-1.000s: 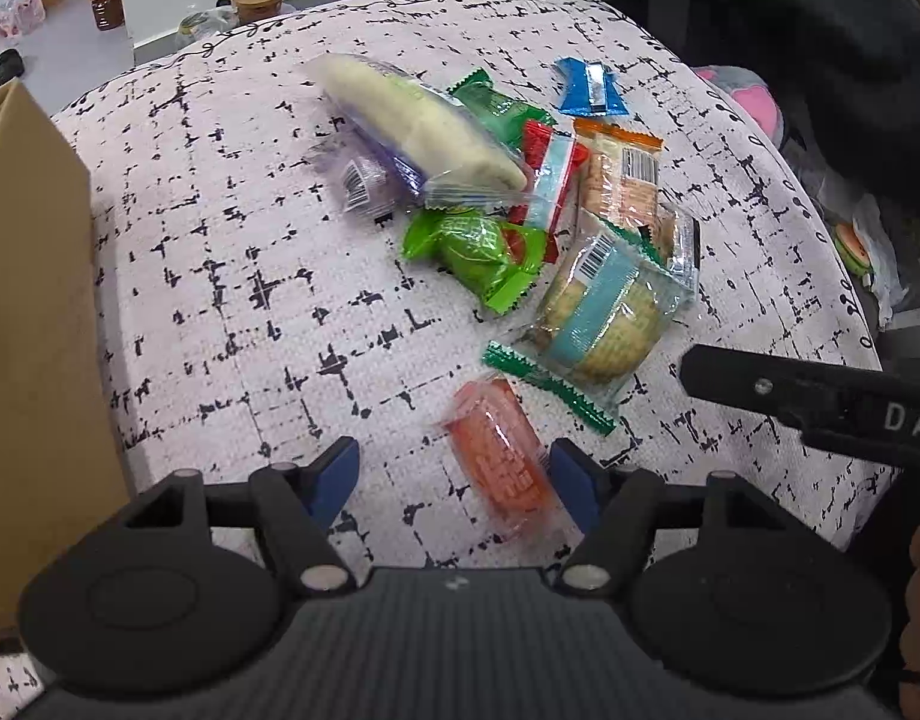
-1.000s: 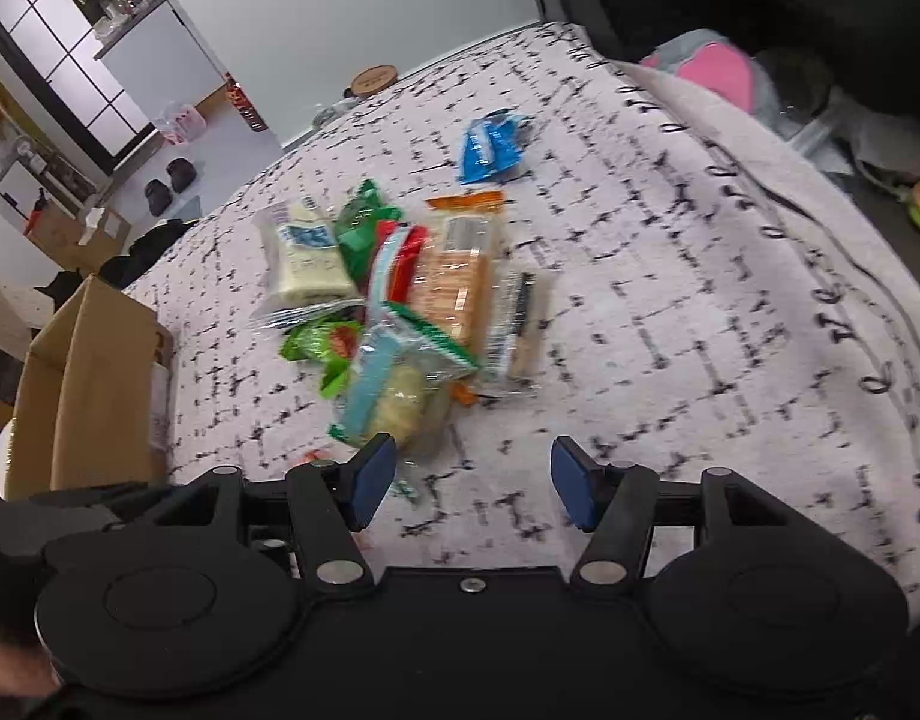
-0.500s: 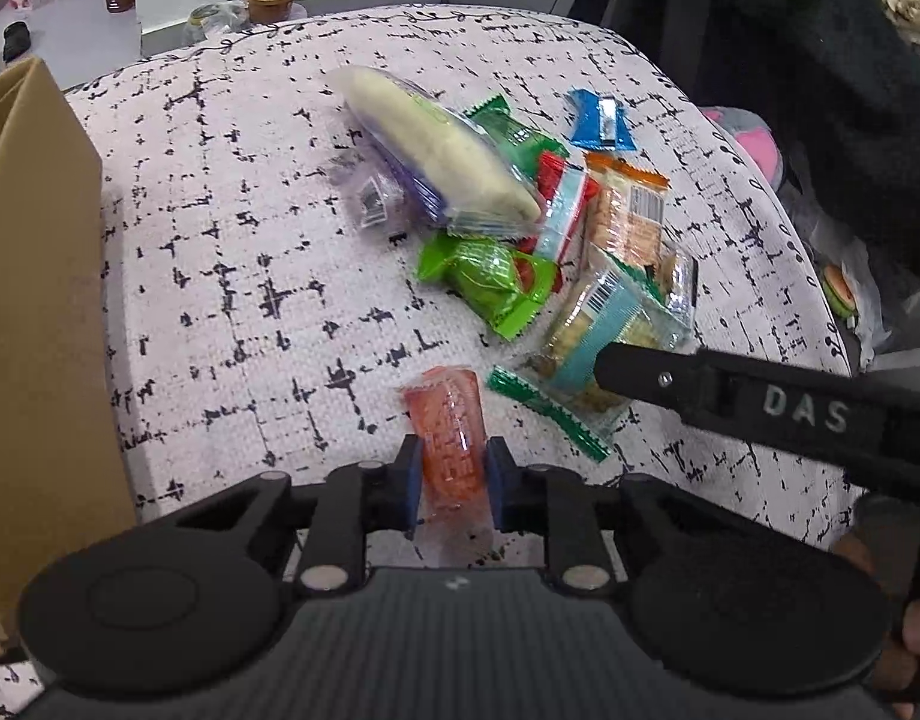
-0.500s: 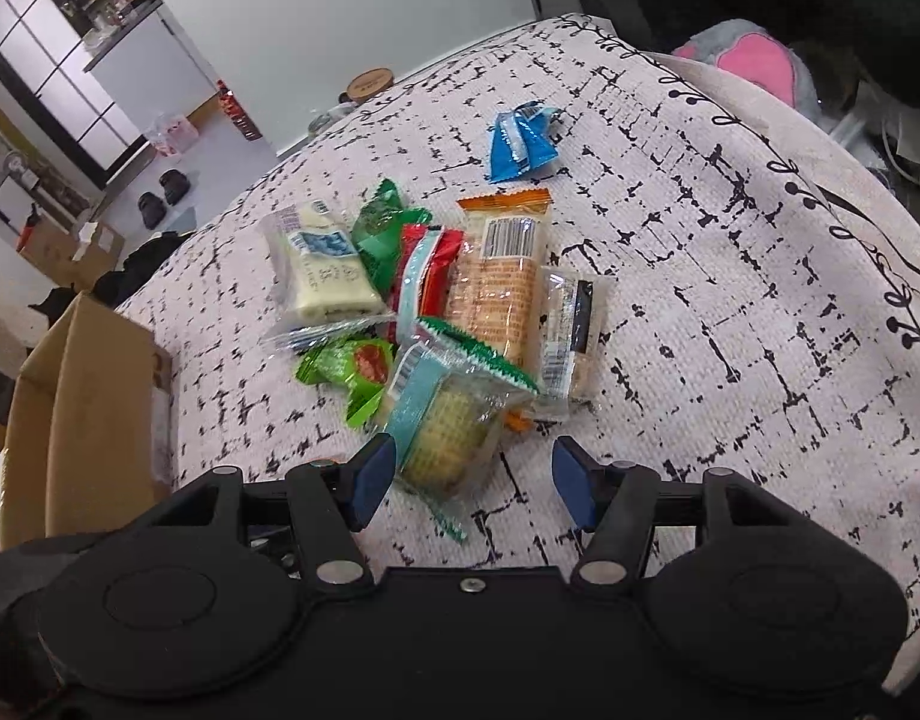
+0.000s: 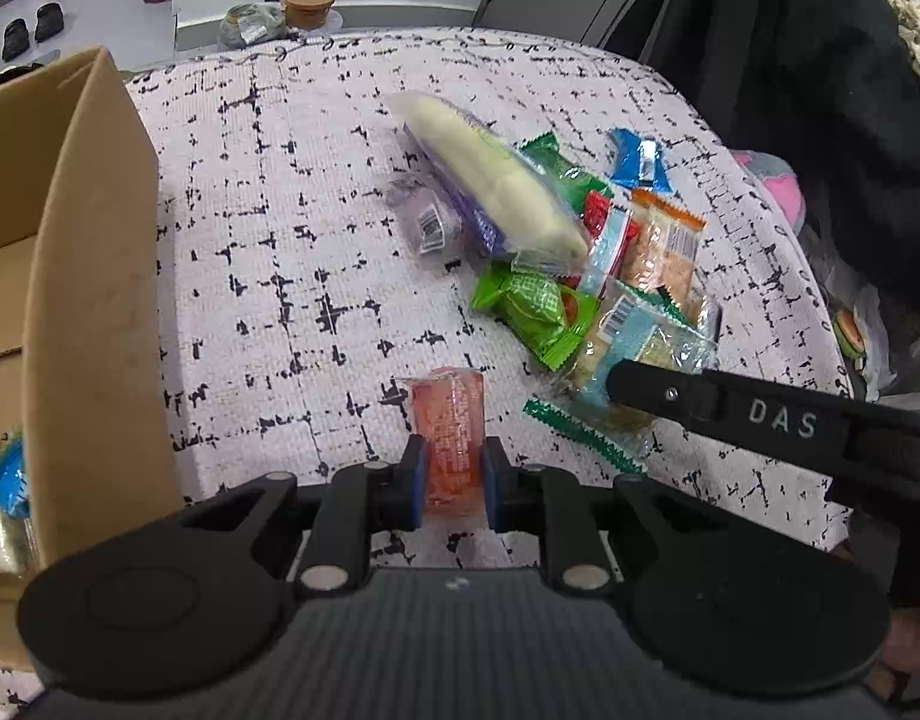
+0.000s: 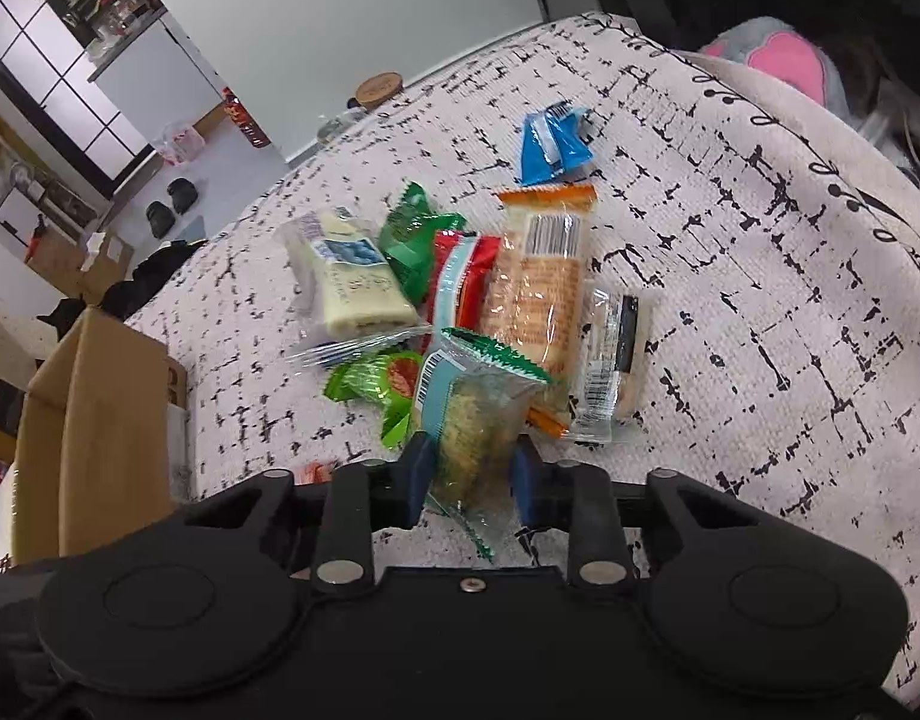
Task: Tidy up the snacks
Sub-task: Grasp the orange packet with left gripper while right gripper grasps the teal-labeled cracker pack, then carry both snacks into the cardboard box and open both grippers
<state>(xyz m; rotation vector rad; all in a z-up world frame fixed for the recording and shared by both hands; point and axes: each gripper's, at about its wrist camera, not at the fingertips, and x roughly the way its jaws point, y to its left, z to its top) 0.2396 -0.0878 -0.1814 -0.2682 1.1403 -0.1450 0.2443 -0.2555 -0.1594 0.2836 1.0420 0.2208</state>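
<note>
a: left wrist view: left tool (image 5: 453,474) is clamped on the red snack packet (image 5: 450,432), cardboard box (image 5: 94,300) to its left.
b: and the right tool (image 6: 469,474)?
a: its jaws are closing on the clear biscuit packet (image 6: 472,420), the snack pile (image 6: 460,288) just ahead on the checked cloth (image 6: 730,276).

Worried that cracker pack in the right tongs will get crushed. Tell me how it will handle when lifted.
The cracker pack sits in thin, crinkly clear film, so it will probably flex and rustle rather than stay stiff. The right tongs are closing on its middle, and the round crackers inside look brittle; a hard squeeze may crack them. Its loose green-edged tail will likely dangle.
</note>
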